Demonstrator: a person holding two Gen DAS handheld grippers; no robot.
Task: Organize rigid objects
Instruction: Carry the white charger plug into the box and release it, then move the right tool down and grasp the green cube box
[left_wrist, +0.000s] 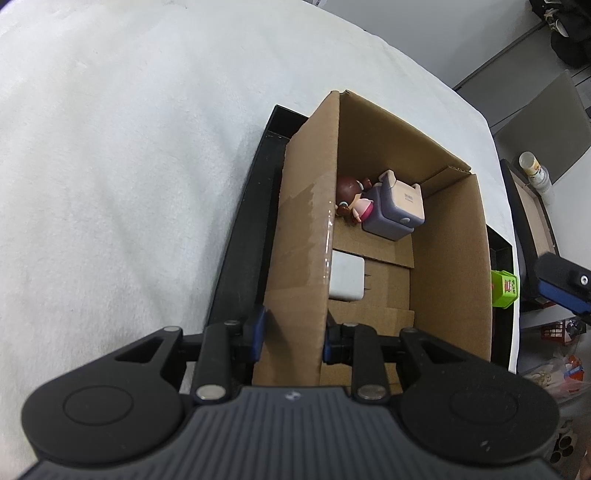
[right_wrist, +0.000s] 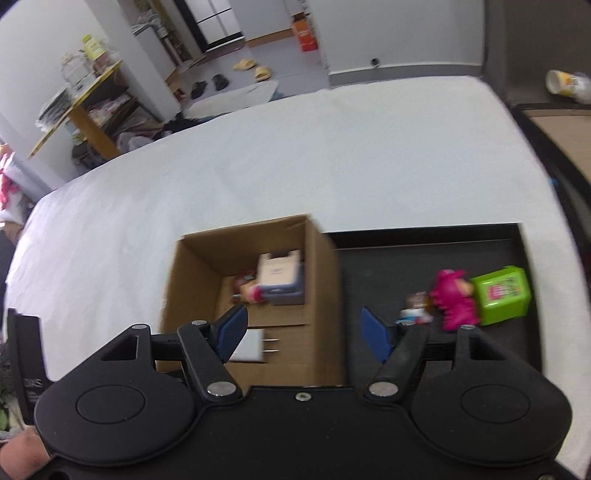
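An open cardboard box (left_wrist: 450, 258) stands on a black tray (left_wrist: 243, 236). Inside lie a brown-haired doll (left_wrist: 351, 199), a purple and white block toy (left_wrist: 395, 206) and a white charger (left_wrist: 347, 275). My left gripper (left_wrist: 293, 338) is shut on the box's near left wall. My right gripper (right_wrist: 306, 334) hovers open over the box's right wall (right_wrist: 321, 280), with nothing between its fingers. On the tray (right_wrist: 369, 266) to the right of the box lie a pink toy (right_wrist: 452, 299), a green box (right_wrist: 502, 295) and a small figure (right_wrist: 415, 310).
A white cloth (right_wrist: 332, 166) covers the table under the tray. A plastic bottle (right_wrist: 567, 85) lies beyond the table's right edge, by another dark-rimmed tray (left_wrist: 535, 214). A wooden side table with jars (right_wrist: 88, 92) stands far left.
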